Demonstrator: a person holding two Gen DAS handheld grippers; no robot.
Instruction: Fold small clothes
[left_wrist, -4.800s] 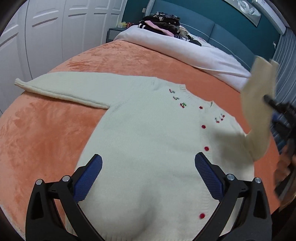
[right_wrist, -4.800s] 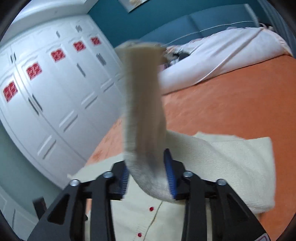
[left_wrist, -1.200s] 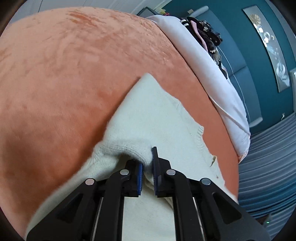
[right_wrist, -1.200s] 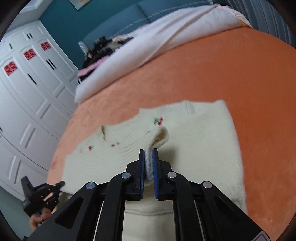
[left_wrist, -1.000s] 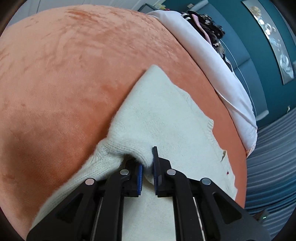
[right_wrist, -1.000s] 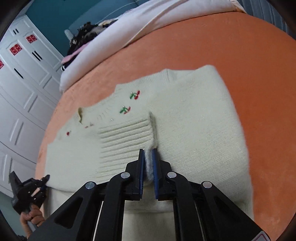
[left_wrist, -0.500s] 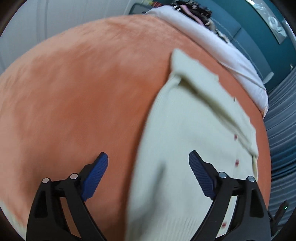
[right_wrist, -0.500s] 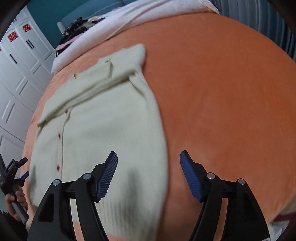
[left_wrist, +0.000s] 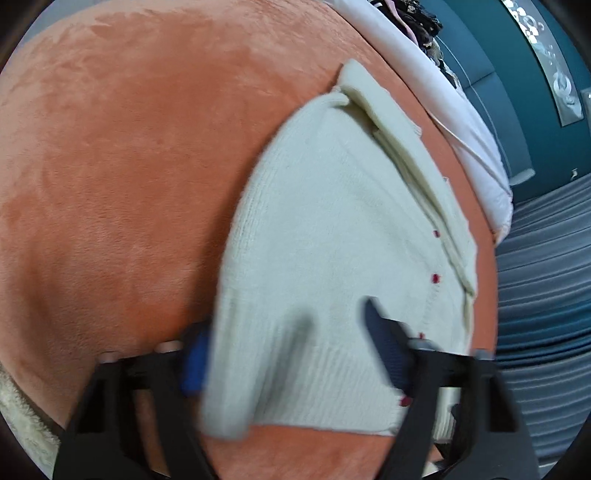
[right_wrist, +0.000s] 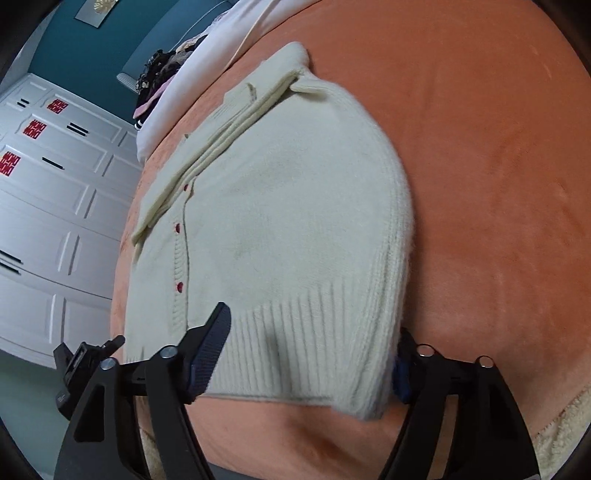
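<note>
Cardigan lies on orange bedspread; both hand-held grippers spread wide, straddling its hem corners.

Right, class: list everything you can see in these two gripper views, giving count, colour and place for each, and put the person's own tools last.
Cardigan: one, cream with red buttons, lying on the blanket, sleeves folded across the top.
Blanket: one, orange, covering the bed.
Duvet: one, white, along the far side of the bed.
Clothes pile: one, dark and pink, on the duvet.
Wardrobe: one, white with red emblems, beside the bed.
Left gripper: one, black with blue pads, open, straddling a hem corner.
Right gripper: one, black with blue pads, open, straddling the other hem corner.
</note>
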